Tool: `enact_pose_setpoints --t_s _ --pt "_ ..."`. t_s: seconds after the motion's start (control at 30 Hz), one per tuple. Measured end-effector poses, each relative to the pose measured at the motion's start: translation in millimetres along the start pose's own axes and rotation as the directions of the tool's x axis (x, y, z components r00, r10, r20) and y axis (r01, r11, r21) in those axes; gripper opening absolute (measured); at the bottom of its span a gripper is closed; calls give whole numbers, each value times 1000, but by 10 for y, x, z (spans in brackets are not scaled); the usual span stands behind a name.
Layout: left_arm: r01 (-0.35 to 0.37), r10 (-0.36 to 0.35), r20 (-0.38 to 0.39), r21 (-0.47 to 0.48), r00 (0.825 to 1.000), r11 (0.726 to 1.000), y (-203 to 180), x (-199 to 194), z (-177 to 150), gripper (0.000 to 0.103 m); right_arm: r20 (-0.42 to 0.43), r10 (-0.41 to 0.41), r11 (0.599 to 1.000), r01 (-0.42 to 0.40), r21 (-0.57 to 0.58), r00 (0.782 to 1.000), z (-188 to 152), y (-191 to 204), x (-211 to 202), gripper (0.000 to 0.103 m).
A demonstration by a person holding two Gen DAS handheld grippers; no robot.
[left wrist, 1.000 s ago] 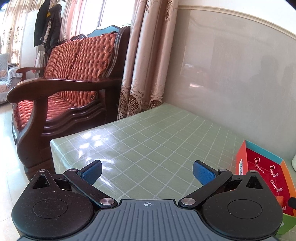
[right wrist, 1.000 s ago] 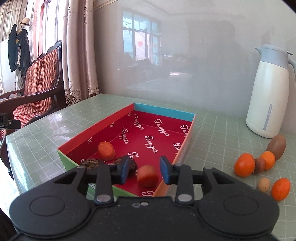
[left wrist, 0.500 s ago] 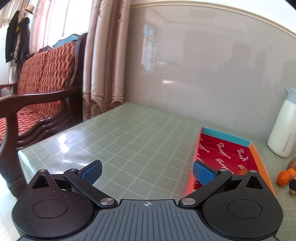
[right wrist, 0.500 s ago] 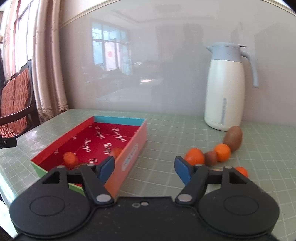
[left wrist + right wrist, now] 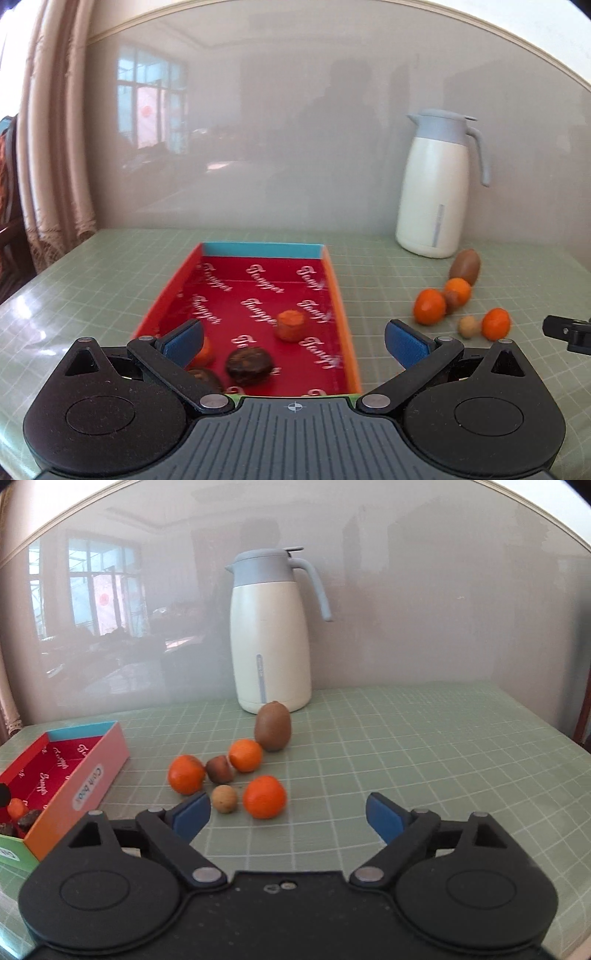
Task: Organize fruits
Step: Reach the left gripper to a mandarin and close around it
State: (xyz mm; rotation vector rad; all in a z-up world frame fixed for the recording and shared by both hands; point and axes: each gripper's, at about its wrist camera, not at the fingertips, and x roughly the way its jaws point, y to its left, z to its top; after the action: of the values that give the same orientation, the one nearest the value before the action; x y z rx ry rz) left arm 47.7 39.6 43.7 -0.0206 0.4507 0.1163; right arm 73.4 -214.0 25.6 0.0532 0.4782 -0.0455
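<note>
A red-lined box lies on the green checked table. Inside it are an orange fruit, a dark brown fruit and more at its near left corner. My left gripper hangs open over the box's near end, nothing between its fingers. To the right of the box lies a loose cluster: three oranges, a kiwi, a small brown fruit and a tan round one. My right gripper sits just short of the cluster, jaws opening, empty.
A white thermos jug with a grey-blue lid stands by the wall behind the fruits. Curtains hang at the far left. Bare tablecloth stretches right of the cluster.
Both views have swung to the right. My right gripper let go of a fruit in the box, opened wide and moved from the box to the loose fruits. The left gripper now faces the box.
</note>
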Motion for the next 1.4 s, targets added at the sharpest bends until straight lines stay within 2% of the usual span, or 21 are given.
enact_pose_setpoints --t_s 0.33,0.47,1.07,1.4 --pt "140 -138 -30 115 990 983 -709 218 18 103 13 -164 986 164 27 986 -94 -369 -122 94" --pt "157 -152 -48 153 987 976 -942 328 -7 103 7 -194 980 194 41 981 -112 -463 -120 94" --pt "236 -225 -73 241 972 941 -1472 654 -25 103 4 -223 971 222 88 975 -120 -682 -159 94" --pt "239 -225 -87 242 971 940 -1544 795 -28 103 9 -196 977 195 91 980 -94 -635 -142 94"
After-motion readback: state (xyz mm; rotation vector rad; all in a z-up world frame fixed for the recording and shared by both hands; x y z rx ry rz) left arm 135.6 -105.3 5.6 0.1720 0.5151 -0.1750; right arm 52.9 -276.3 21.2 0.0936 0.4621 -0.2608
